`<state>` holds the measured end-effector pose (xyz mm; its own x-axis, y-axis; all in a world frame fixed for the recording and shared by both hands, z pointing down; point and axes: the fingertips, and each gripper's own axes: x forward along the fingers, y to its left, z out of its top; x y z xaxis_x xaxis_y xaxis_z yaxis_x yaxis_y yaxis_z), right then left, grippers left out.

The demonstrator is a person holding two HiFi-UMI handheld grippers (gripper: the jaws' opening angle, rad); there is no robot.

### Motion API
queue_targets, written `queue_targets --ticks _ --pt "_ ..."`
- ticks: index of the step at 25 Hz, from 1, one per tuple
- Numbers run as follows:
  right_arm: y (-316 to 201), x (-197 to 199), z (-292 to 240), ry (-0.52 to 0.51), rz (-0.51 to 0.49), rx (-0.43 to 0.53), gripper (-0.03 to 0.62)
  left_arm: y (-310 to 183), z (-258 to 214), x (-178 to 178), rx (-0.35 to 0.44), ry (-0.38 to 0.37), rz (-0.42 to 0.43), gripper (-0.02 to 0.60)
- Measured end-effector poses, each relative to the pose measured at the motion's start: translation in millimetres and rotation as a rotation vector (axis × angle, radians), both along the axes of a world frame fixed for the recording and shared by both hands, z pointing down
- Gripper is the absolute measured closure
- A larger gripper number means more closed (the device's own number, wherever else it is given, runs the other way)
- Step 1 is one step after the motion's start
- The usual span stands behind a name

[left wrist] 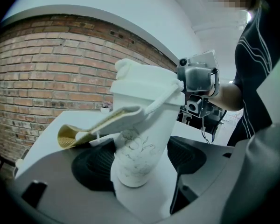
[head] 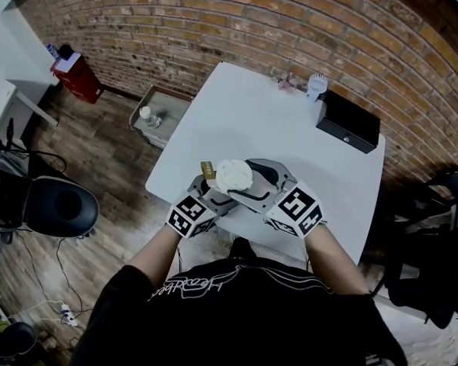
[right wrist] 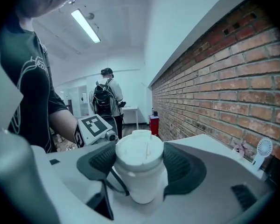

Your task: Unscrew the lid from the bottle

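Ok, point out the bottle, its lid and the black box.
bottle [left wrist: 139, 148], left gripper view, its patterned body
lid [right wrist: 139, 150], right gripper view, its flat top
black box [head: 349, 119], head view, its top

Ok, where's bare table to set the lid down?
The table is bare in the middle, between the bottle and the black box. Crowded: far right corner, box and fan; near edge, left gripper on the bottle, right gripper on its lid.

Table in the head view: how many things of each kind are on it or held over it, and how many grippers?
white bottle: 1
lid: 1
black box: 1
small white fan: 1
small pink thing: 1
grippers: 2, the left gripper and the right gripper
Total: 7
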<state>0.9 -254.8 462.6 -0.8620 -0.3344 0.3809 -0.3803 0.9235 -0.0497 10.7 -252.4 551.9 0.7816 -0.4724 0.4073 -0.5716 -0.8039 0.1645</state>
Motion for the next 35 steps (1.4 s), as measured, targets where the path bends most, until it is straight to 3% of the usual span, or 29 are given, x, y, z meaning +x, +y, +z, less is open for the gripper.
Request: queue_targets --ticks 4,15,19,24,28,31,35 --pt "0.9 2.0 2.2 0.033 -0.117 0.003 0.284 0.0 0.7 2.1 0.003 0.007 0.000 0.218" --pt "4.2 -2.5 4.4 0.233 -0.663 0.001 0.284 -0.2 2.0 0.5 -0.003 0.006 0.016 0.216" --pt "5.5 -1.9 4.6 0.280 -0.757 0.000 0.284 -0.2 2.5 1.5 -0.006 0.005 0.024 0.216" --pt "6.0 -3.9 4.6 0.292 -0.754 -0.014 0.283 0.7 2.6 0.3 -0.009 0.008 0.021 0.217" --pt "6.1 -6.6 3.7 0.291 -0.687 -0.039 0.266 1.0 1.8 -0.7 -0.007 0.011 0.021 0.216" --pt "-2.3 -4.0 -2.9 0.213 -0.560 -0.036 0.222 -0.2 1.9 -1.4 -0.001 0.018 0.014 0.216" --pt "-11.4 5.1 -12.8 0.080 -0.299 -0.056 0.214 -0.2 2.8 -0.8 0.002 0.028 0.000 0.217"
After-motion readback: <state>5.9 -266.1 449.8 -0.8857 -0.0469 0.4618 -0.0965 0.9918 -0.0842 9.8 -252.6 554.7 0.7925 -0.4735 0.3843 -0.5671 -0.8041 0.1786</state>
